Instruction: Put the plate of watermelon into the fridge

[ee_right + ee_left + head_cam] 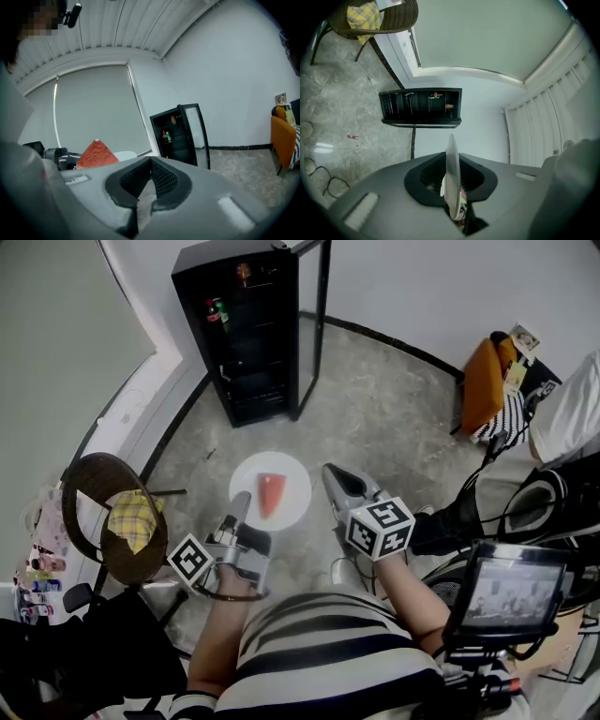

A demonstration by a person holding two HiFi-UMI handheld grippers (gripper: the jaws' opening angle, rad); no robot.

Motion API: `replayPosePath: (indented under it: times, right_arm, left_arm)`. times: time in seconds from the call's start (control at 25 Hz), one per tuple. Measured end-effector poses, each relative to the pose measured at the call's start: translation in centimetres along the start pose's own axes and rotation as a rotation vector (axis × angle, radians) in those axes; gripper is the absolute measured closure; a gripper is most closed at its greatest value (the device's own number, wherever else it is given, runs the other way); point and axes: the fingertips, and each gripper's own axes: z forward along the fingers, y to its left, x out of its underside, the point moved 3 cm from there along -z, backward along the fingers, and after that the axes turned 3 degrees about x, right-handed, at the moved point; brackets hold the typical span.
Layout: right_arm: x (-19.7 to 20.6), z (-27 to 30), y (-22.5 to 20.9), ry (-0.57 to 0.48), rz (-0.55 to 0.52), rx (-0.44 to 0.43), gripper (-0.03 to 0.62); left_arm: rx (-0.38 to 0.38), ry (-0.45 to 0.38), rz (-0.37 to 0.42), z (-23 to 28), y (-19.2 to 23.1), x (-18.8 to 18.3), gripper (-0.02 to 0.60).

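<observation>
The left tool (240, 504) is closed on the near left rim of the white plate (295, 486). In the left gripper view the thin plate stands pinched between the two jaws. The right tool (330, 474) has its jaws together and holds nothing. It sits just beside the plate's right side. The plate is up in the air over the floor (375, 409), in front of the person. One red piece of watermelon (270, 493) lies in the middle of it. The black fridge (248, 334) is at the far side of the room, well apart from the plate. Its glass door (314, 324) stands open. I think the plate is hard and smooth, so it could slip in the jaws, and it would break if it fell. Held by one edge only, it will want to tip down on the other side. The watermelon looks wet and soft and may slide if the plate leans. The best place to hold is the rim, and it would likely be safer with the right tool holding the far rim too and the plate kept flat.
</observation>
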Motion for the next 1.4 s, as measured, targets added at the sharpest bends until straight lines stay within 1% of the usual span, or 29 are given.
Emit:
replayPosePath:
  times: [0.24,0.64,0.92,1.12,1.4]
  right_arm:
    - [0.5,0.5,0.4,0.014,0.006,0.012,0.599]
    - [0.4,2.5,1.5,0.024,0.009,0.04,0.599]
    - [0.3,5.1,2.1,0.024,0.001,0.036,0.599]
    - [-0.3,7.4,2.5,0.027,-0.001,0.051,0.599]
    - [-0.6,9.6,3.0,0.005,-0.011,0.064,0.599]
  left_arm:
    - [-0.011,-0.005,-0.005,-0.2,0.4,-0.9,0.531]
    - [-0.027,0.027,-0.012,0.5,0.3,-2.9,0.534]
    - [-0.021,0.034,-0.004,1.7,0.8,-5.0,0.534]
    - [-0.026,0.031,-0.01,2.8,0.8,-7.3,0.534]
    - [-0.028,0.069,0.017,3.9,1.5,-9.3,0.534]
